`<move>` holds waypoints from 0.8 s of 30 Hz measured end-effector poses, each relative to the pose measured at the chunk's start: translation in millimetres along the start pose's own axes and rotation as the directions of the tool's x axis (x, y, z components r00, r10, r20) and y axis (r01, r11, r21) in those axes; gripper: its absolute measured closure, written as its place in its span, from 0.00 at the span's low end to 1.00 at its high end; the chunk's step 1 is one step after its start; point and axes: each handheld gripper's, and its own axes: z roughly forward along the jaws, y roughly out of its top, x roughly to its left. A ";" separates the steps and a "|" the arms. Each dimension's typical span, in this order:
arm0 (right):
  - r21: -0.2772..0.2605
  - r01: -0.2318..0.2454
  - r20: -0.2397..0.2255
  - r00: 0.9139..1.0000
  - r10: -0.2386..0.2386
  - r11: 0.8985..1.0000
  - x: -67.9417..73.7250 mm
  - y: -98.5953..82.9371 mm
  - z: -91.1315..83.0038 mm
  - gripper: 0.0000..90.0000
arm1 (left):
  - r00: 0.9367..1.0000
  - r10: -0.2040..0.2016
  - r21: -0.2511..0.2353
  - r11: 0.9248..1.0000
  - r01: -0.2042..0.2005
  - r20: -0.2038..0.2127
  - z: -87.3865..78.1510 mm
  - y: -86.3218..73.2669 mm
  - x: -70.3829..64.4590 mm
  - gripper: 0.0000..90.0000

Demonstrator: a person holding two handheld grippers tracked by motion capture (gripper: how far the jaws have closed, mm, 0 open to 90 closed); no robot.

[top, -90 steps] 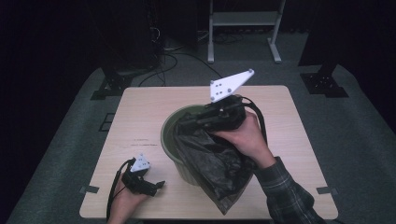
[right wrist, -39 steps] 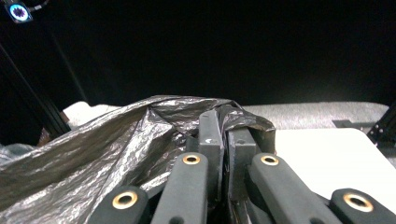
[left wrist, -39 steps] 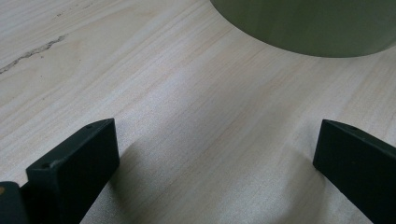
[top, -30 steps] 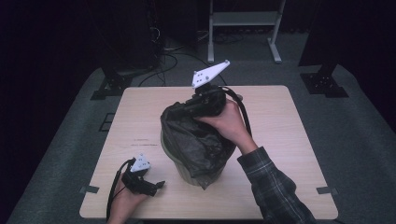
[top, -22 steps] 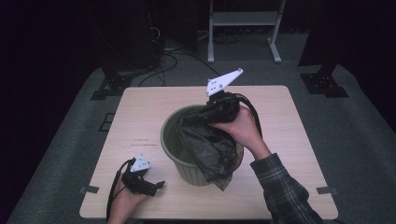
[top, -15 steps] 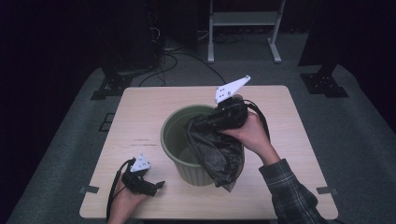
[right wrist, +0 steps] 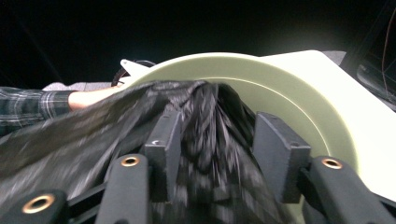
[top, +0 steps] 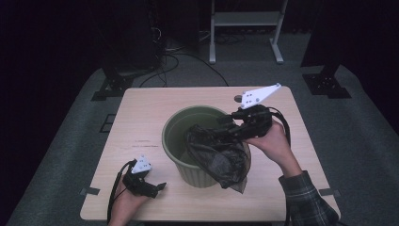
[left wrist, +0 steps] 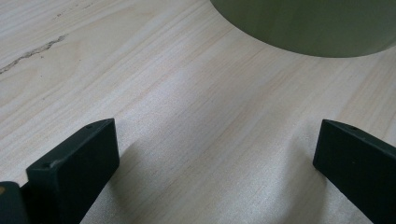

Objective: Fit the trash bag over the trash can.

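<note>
Right gripper [top: 235,123], fingers closed on the black bin bag [top: 217,155], holds it over the green bin [top: 190,136] at mid-desk, presumably to line it; the bag drapes the near rim. Left gripper [top: 157,187] rests wide open near the desk's [top: 141,113] front-left corner. Three seconds earlier the bag covered the bin's mouth.

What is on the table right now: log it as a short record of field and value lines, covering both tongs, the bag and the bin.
work in hand: lining a green bin with a black plastic bag
bin: upright near the middle of the wooden table
bag: bunched, partly inside the bin, partly draped over its near rim
right tongs: over the bin's right rim, bag material between the jaws; a firm clamp cannot be told
left tongs: jaws wide apart, nothing between them, low over bare table near the bin's base
left hand: at the table's near left edge
</note>
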 end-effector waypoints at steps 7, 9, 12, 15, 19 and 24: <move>-0.042 -0.041 0.037 0.998 0.042 0.998 -3.0 -18.6 -20.5 0.51 | 1.000 -0.001 0.000 1.000 0.001 -0.001 0.0 0.0 -0.1 0.00; -0.045 -0.054 0.039 0.998 0.056 0.998 -5.6 -23.3 -22.2 0.51 | 1.000 -0.001 0.000 1.000 0.001 -0.002 -0.1 -0.1 -0.1 0.00; -0.061 -0.065 0.033 0.997 0.067 0.996 -4.9 -29.2 -25.1 0.51 | 1.000 -0.001 0.000 1.000 0.001 -0.003 -0.1 -0.1 -0.2 0.00; -0.074 -0.060 0.033 0.997 0.063 0.995 -0.2 -33.5 -30.2 0.50 | 1.000 -0.001 0.000 1.000 0.001 -0.002 -0.1 -0.1 -0.2 0.00; -0.089 -0.058 0.038 0.997 0.062 0.994 5.5 -38.6 -37.4 0.50 | 1.000 -0.001 0.002 1.000 0.001 -0.003 -0.2 0.0 -0.2 0.00; -0.091 -0.069 0.026 0.997 0.072 0.993 8.2 -46.9 -40.4 0.50 | 1.000 -0.002 0.002 1.000 0.002 -0.003 -0.3 0.0 -0.2 0.00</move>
